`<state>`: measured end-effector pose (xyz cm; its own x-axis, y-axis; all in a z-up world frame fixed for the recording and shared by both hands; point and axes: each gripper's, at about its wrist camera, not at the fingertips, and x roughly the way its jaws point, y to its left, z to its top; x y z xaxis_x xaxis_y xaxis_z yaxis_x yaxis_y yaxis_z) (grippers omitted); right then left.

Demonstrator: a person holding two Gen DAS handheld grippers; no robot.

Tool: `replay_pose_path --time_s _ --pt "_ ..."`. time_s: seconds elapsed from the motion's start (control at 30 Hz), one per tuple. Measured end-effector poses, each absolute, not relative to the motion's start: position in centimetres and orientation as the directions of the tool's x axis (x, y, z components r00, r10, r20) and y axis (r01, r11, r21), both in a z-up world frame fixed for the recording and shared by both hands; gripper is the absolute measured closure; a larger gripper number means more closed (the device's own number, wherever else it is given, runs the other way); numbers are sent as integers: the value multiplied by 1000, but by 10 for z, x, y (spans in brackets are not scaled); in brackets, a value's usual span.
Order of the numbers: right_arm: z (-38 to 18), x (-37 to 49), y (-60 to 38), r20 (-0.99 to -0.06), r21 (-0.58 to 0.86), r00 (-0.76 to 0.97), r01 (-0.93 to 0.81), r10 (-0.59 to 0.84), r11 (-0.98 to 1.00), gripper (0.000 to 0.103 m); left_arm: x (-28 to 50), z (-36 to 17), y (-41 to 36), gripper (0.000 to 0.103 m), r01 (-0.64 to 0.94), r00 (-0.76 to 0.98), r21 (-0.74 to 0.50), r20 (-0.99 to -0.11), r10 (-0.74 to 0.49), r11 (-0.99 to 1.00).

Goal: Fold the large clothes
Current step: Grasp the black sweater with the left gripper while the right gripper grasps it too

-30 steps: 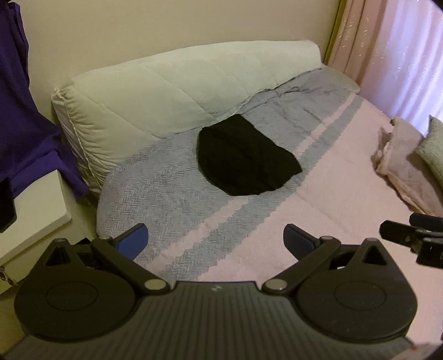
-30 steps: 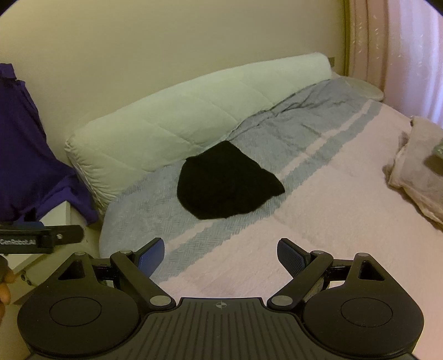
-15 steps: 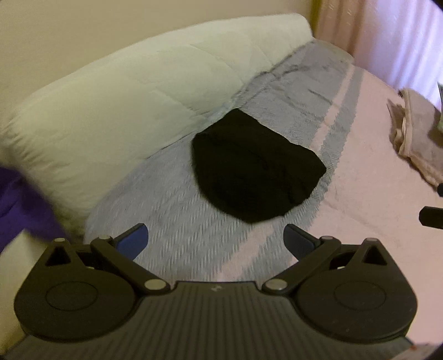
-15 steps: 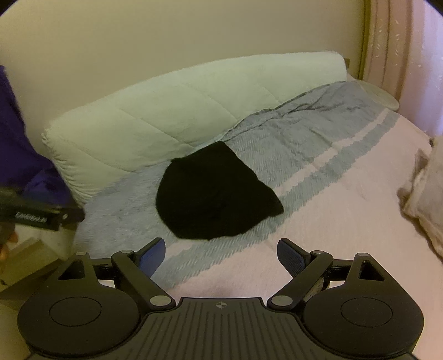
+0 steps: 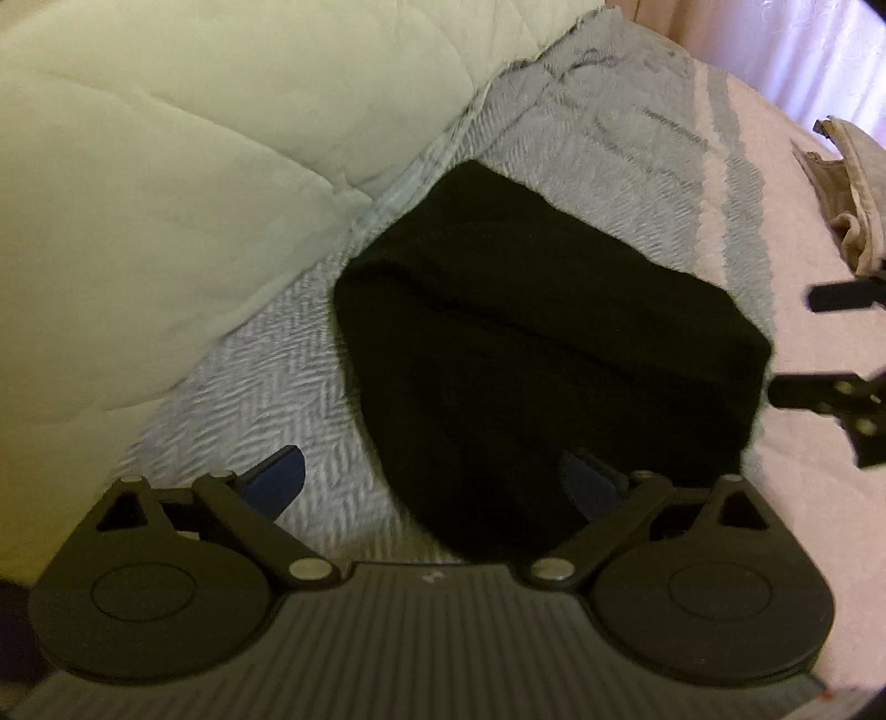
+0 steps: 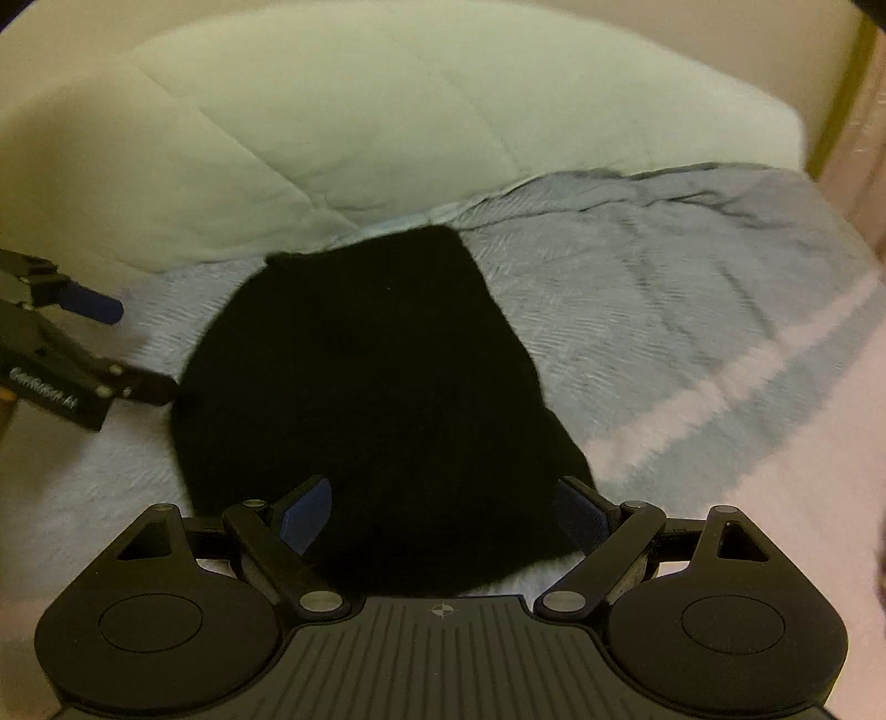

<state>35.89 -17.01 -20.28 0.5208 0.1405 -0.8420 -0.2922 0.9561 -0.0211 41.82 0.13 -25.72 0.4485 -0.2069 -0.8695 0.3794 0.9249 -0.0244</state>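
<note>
Nearest the cameras, both grippers are spread wide with nothing between the fingers. Left gripper [image 5: 432, 479] hangs over the near-left edge of the black garment [image 5: 542, 354]: one blue pad [image 5: 277, 479] sits over bare bedspread, the other over the dark cloth. Right gripper [image 6: 443, 512] straddles the garment's [image 6: 371, 387] near edge, both blue pads over or at the cloth; can't tell whether they touch it.

No containers in view.

Garment: black, folded into a compact rounded bundle, lying flat on the bed. One diagonal fold ridge shows in the left wrist view; fabric detail is otherwise lost in the dark.

Bedspread [image 5: 637, 144] under it is blue-grey herringbone, turning into pale pink bands [image 6: 775, 498] toward the right. Just behind the garment, a big pale quilted pillow [image 6: 387, 111] runs along the wall, its lower edge touching the bedspread. Far right in the left wrist view: a crumpled beige cloth [image 5: 853, 183] on the pink part, well apart from the garment, and pink curtains [image 5: 803, 50] beyond. Both frames slightly motion-blurred.
</note>
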Motion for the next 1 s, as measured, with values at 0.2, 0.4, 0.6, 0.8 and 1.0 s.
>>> replay_pose_path --time_s 0.2,0.4,0.6,0.8,1.0 --pt "-268 418 -173 -865 29 456 -370 209 929 17 444 -295 3 14 385 405 -112 -871 -277 916" --pt "-270 422 -172 -858 27 470 -357 205 934 101 435 -292 -13 58 435 397 -114 -866 -304 893" --pt "-205 390 -192 -800 -23 584 -265 141 964 103 413 -248 -31 92 473 475 -44 -828 -297 880" --pt "-134 290 -249 -749 -39 663 -54 7 998 103 355 -173 -59 101 561 537 -14 -754 -377 827" --pt "-86 131 -305 -714 -93 680 144 -167 985 103 257 -116 -102 103 675 500 -28 -717 -486 737"
